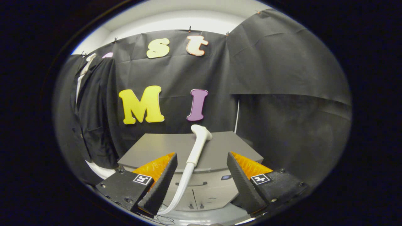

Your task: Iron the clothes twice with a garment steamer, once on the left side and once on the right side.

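A white garment steamer head (198, 142) lies on top of a grey cabinet (150, 150), its handle pointing toward me and its white hose (179, 191) hanging down over the cabinet's front. My gripper (201, 163) is open, with the handle and hose showing in the gap between the two fingers, a little ahead of them. Neither finger touches the steamer. A dark jacket (94, 116) over a white shirt hangs on the booth wall, to the left of the cabinet and well beyond the left finger.
The grey cabinet has drawers and small handles on its front (207, 188). Black cloth walls close the booth behind and to the right. A pale floor (100, 171) shows beneath the jacket.
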Demonstrator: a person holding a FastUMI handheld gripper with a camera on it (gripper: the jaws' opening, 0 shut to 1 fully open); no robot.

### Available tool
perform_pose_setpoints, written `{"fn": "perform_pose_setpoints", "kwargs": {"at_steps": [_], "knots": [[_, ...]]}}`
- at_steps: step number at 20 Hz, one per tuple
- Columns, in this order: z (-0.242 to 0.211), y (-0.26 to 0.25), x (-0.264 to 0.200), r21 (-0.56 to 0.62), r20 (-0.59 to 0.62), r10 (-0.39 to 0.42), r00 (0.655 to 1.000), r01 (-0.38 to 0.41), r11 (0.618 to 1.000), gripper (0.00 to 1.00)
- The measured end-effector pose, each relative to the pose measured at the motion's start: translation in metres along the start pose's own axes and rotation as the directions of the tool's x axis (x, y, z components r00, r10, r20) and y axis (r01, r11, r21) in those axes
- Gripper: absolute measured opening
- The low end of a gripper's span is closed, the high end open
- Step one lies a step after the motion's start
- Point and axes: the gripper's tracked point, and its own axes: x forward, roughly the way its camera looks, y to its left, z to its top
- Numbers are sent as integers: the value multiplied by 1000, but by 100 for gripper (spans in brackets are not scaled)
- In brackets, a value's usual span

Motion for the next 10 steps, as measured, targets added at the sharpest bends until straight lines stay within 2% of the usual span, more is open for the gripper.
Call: {"fn": "perform_pose_setpoints", "kwargs": {"at_steps": [5,10], "knots": [[-5,2,87,-4,-81,51,995,-52,999,99],[-41,-2,151,37,-215,91,972,-85,996,99]]}}
